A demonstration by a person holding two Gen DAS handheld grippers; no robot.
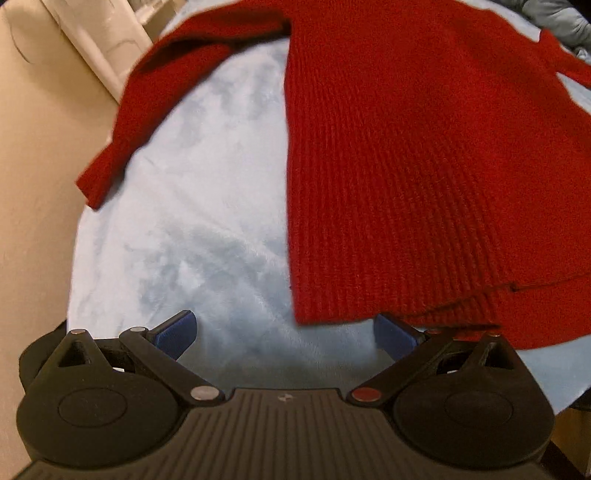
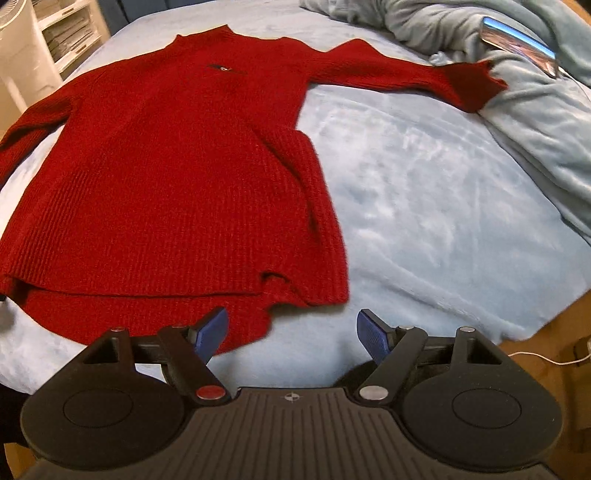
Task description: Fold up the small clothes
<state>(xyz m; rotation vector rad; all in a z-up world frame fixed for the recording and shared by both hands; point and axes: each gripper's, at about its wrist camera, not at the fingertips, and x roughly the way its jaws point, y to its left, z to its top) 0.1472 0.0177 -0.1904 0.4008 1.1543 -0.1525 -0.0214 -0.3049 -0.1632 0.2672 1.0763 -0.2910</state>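
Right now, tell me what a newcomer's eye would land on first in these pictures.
The red knit sweater dominates, spread flat across the pale blue blanket with both sleeves stretched outward. Next come the two open grippers at its hem: the left gripper beside one bottom corner, the right gripper by the other, neither holding anything. Past the far sleeve cuff, a shiny object lies on rumpled grey-blue bedding.
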